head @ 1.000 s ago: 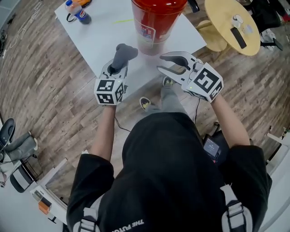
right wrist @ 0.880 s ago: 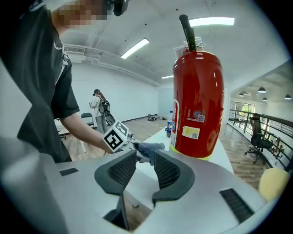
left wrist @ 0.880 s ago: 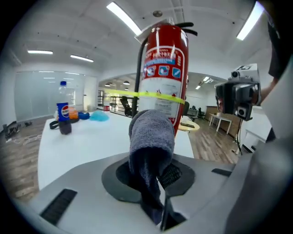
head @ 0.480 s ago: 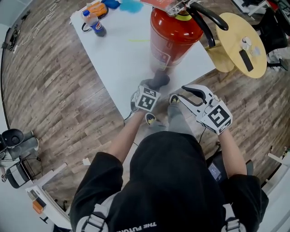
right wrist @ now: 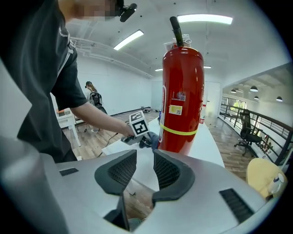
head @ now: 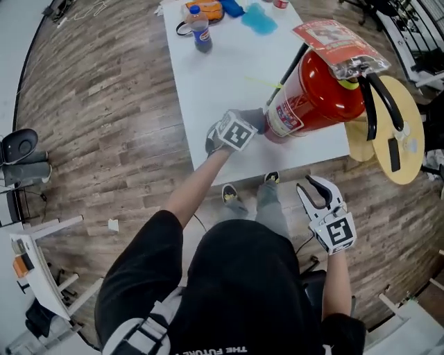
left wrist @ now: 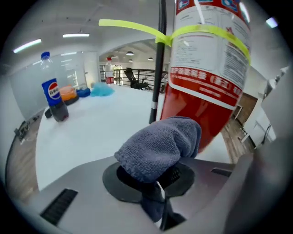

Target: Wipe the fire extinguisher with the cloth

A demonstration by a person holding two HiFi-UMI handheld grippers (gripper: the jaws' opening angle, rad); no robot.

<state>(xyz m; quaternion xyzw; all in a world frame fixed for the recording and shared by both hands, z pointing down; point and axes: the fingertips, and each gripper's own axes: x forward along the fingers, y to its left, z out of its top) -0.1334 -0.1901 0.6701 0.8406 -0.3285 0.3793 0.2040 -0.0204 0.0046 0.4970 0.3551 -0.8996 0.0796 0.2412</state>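
A red fire extinguisher (head: 316, 93) stands on the white table (head: 222, 83), with a black hose and a yellow band around its body (left wrist: 206, 77). My left gripper (head: 248, 127) is shut on a grey cloth (head: 260, 118), and the cloth touches the extinguisher's lower side. In the left gripper view the cloth (left wrist: 160, 144) bulges out over the closed jaws (left wrist: 156, 180), right against the red cylinder. My right gripper (head: 313, 191) is open and empty, held off the table's near edge above the floor. Its own view looks past its spread jaws (right wrist: 144, 171) at the extinguisher (right wrist: 183, 100).
A cola bottle (head: 200, 33), an orange item (head: 205, 10) and a blue cloth (head: 260, 17) lie at the table's far end. A round wooden side table (head: 399, 139) holding a black remote stands right of the extinguisher. A chair (head: 21, 156) is on the floor at left.
The left gripper reached forward with the cloth to the extinguisher's lower body. The right gripper drew back from the table edge toward the person's right side, still open.
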